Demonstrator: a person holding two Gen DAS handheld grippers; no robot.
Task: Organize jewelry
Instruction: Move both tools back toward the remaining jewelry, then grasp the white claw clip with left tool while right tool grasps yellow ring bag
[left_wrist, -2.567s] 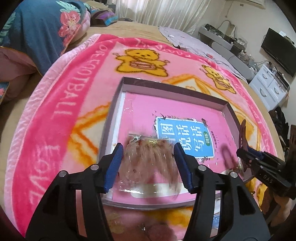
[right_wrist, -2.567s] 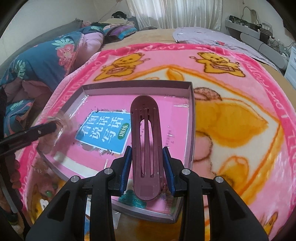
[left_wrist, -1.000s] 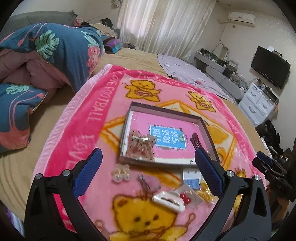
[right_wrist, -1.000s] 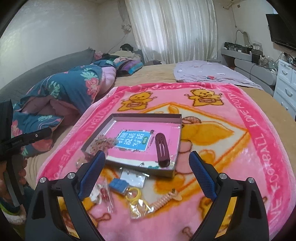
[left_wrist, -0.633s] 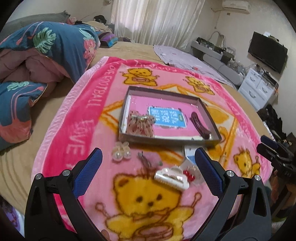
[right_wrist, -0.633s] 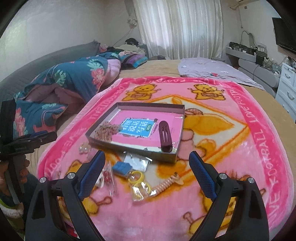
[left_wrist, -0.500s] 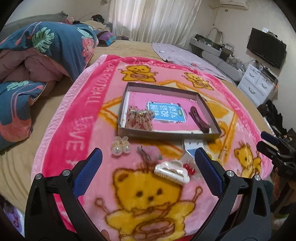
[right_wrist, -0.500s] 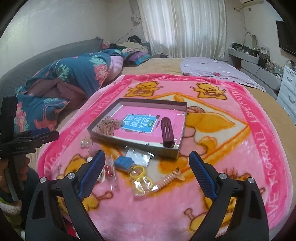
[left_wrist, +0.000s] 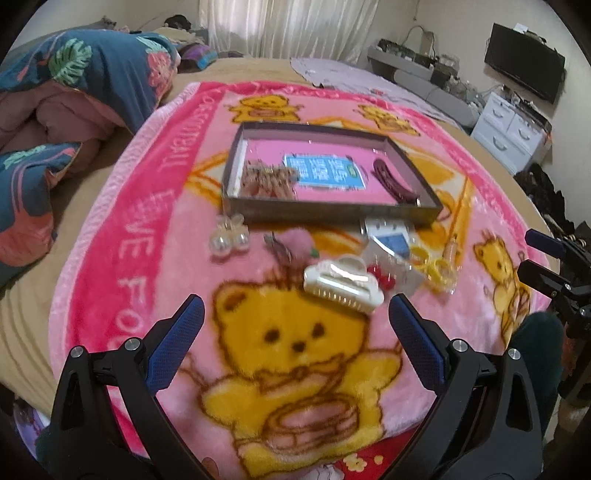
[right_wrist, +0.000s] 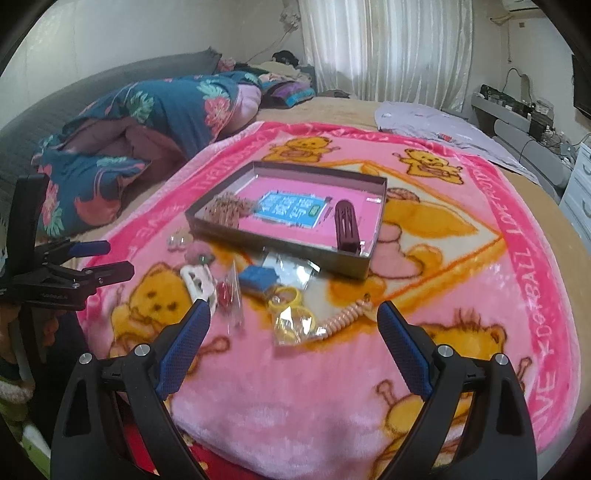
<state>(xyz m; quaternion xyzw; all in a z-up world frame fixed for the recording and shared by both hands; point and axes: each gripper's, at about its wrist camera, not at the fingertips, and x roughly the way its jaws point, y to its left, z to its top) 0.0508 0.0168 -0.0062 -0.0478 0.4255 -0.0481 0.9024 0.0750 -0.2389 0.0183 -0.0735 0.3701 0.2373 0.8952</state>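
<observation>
A shallow dark box (left_wrist: 332, 214) (right_wrist: 280, 242) lies on a pink bear blanket. It holds a maroon hair clip (left_wrist: 391, 181) (right_wrist: 347, 225) and a bag of small reddish pieces (left_wrist: 267, 179) (right_wrist: 229, 208). In front of it lie a white claw clip (left_wrist: 341, 282) (right_wrist: 199, 282), a pearl clip (left_wrist: 229, 236), red beads in a bag (left_wrist: 382, 277) (right_wrist: 225, 291), yellow rings (left_wrist: 436, 264) (right_wrist: 291, 306), a blue card (left_wrist: 391, 238) (right_wrist: 258, 277) and a pink coil (right_wrist: 345, 314). My left gripper (left_wrist: 295, 328) and right gripper (right_wrist: 293, 332) are both open and empty, held back above the blanket's near edge.
A blue floral quilt (left_wrist: 74, 85) (right_wrist: 147, 118) is heaped at the left. White drawers (left_wrist: 513, 129) and a TV (left_wrist: 524, 62) stand at the right. The bed's near edge is just below the grippers.
Both grippers let go of their items in the box, opened wide and drew back toward the near edge. The bag and maroon clip stay in the box.
</observation>
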